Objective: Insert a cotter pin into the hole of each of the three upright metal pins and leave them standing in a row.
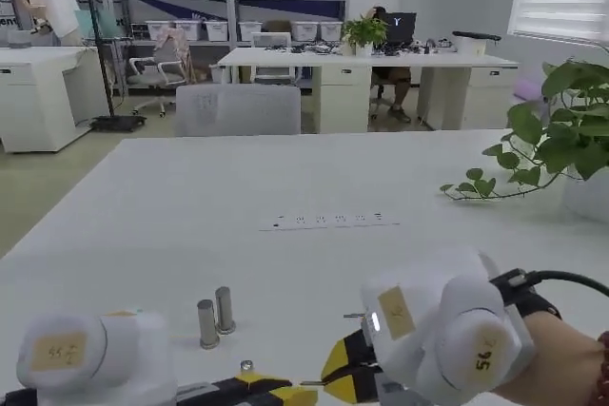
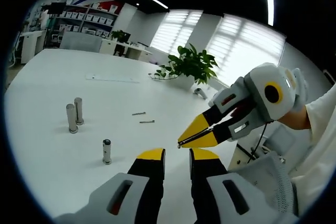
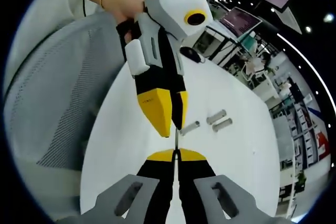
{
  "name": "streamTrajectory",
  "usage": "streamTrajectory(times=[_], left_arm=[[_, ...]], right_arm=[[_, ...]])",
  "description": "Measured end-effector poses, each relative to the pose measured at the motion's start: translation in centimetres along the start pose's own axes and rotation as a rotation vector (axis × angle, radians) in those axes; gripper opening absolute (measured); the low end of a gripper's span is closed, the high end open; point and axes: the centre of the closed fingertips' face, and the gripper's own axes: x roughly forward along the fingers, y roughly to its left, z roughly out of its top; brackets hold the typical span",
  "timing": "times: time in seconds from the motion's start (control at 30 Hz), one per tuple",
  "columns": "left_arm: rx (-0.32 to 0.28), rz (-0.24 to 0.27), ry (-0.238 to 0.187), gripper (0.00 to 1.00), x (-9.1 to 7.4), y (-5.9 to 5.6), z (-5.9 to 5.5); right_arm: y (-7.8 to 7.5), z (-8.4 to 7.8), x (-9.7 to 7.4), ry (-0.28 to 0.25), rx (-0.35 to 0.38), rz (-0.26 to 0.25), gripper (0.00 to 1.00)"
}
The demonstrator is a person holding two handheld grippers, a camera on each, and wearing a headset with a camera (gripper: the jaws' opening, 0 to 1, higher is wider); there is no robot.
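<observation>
- A wide white surface (image 1: 285, 178) stretches away in the head view. Most of it is bare, with open room as far as its far edge, where a grey chair (image 1: 238, 109) stands.
- A flat power strip (image 1: 328, 221) lies across the middle. A leafy plant (image 1: 561, 130) trails over the right side. Both are well apart from the work.
- Three metal pins stand upright towards the near edge. Two of these metal pins (image 2: 71, 118) stand just beside each other. The third metal pin (image 2: 106, 151) stands alone, nearer the grippers, with bare surface all round it.
- There are three cotter pins. Two loose cotter pins (image 2: 138, 113) lie flat on the surface, near each other and off to one side of the pair.
- The right gripper (image 3: 176, 153) has its fingers closed on the third cotter pin (image 3: 176, 139). This thin pin sticks out past the yellow tips and is held in the air close to the lone pin.
- The left gripper (image 2: 177, 156) has its fingers parted by a narrow gap, with nothing between them. Its tips are close to the right gripper's tips and do not touch them.
</observation>
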Motion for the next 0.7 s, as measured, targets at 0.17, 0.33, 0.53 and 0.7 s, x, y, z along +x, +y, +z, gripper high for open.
streamTrajectory(times=[0.17, 0.33, 0.53, 0.7], left_arm=[[-0.040, -0.008, -0.006, 0.11, 0.06, -0.16, -0.20], [-0.078, -0.011, -0.007, 0.06, 0.16, -0.07, -0.35], [-0.119, -0.018, -0.012, 0.02, 0.21, -0.04, -0.41], [-0.132, -0.026, -0.004, 0.01, 0.24, -0.10, -0.58]], right_arm=[[0.35, 0.38, 0.05, -0.005, -0.014, 0.004, 0.02], [0.52, 0.57, 0.23, -0.007, -0.028, 0.005, 0.02], [0.62, 0.67, 0.40, -0.009, -0.032, 0.010, 0.02], [0.68, 0.60, 0.52, -0.006, -0.032, 0.013, 0.02]])
